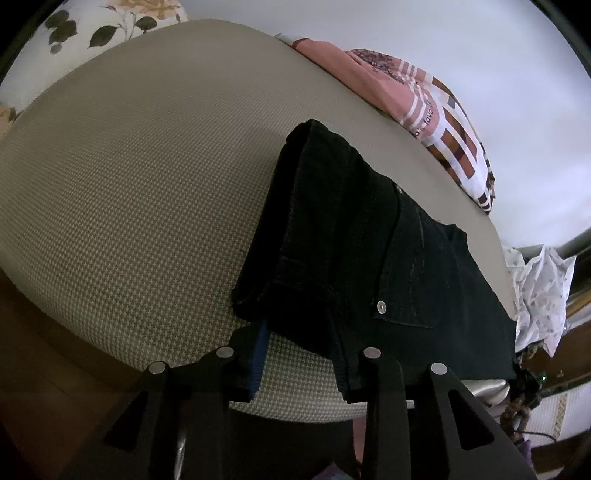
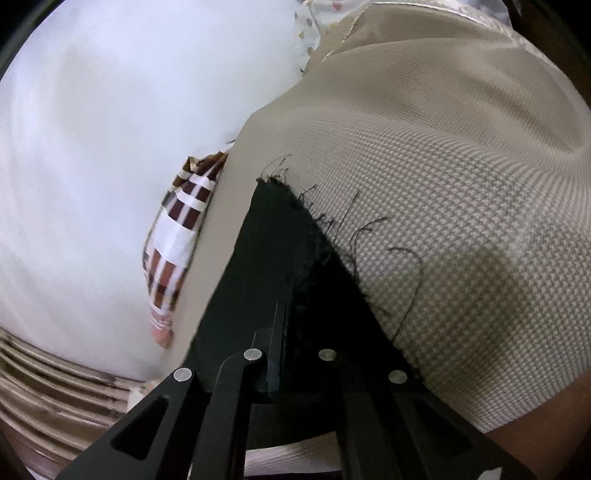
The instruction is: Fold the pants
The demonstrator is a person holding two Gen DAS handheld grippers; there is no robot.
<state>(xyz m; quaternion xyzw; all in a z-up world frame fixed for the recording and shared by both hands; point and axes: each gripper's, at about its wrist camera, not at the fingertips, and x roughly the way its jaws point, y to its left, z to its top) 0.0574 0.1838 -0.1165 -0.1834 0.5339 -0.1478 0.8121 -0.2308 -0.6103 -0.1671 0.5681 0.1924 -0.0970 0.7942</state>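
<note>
Dark jeans (image 1: 354, 236) lie folded on a beige woven bed surface (image 1: 140, 192), a rivet and pocket facing up. My left gripper (image 1: 303, 343) sits at the near edge of the fold. Its jaws stand apart, the blue pad (image 1: 260, 347) on the left is bare, and beige cloth shows in the gap. The right finger is partly under the pants' corner. In the right wrist view, my right gripper (image 2: 291, 325) is shut on the frayed hem of the jeans (image 2: 280, 236), and dark fabric hides the right finger.
A pink and brown patterned cloth (image 1: 424, 107) lies along the bed's far edge, also seen as checked cloth (image 2: 177, 240). A white spotted cloth (image 1: 539, 291) is bunched at the right. A floral pillow (image 1: 110, 22) sits at the top left. The bed's near edge (image 1: 295, 402) runs under the left gripper.
</note>
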